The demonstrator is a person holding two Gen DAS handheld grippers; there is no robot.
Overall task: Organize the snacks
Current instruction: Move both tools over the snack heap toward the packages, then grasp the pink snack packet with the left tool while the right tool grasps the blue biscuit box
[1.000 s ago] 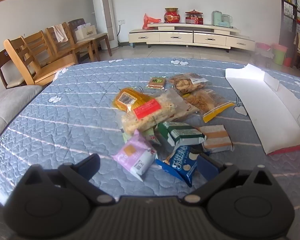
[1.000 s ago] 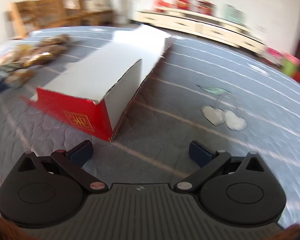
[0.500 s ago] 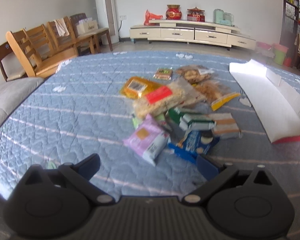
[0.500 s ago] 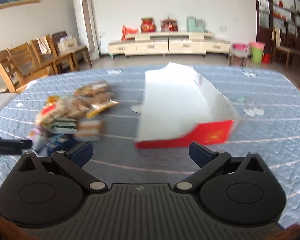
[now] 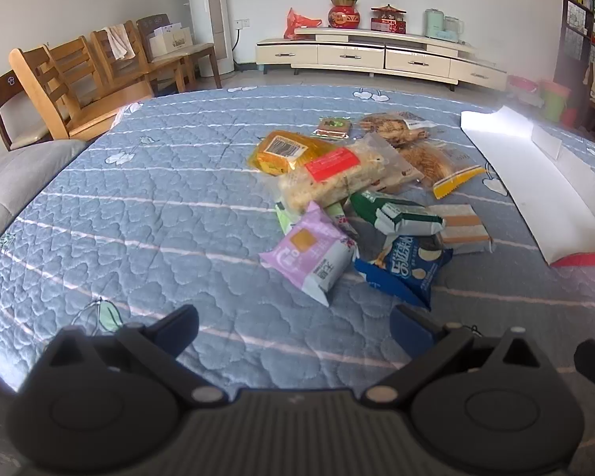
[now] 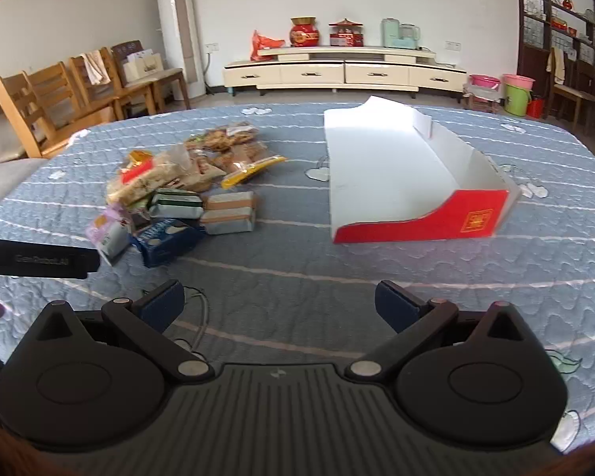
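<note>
Both your grippers, left (image 5: 293, 327) and right (image 6: 279, 303), hover spread wide and empty over the blue quilted table (image 6: 297, 277). Snack pile (image 6: 178, 194) sits just ahead-left. The red-and-white box (image 6: 396, 174) beside it runs lengthwise away from you, toward the cream cabinet (image 6: 337, 71). Package writing's unreadable.

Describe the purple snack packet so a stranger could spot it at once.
On the blue quilted table, find the snack pile left of the red-and-white box. The purple packet lies at the pile's near left edge, beside the dark blue bag; it alone is lilac, with an orange square.
</note>
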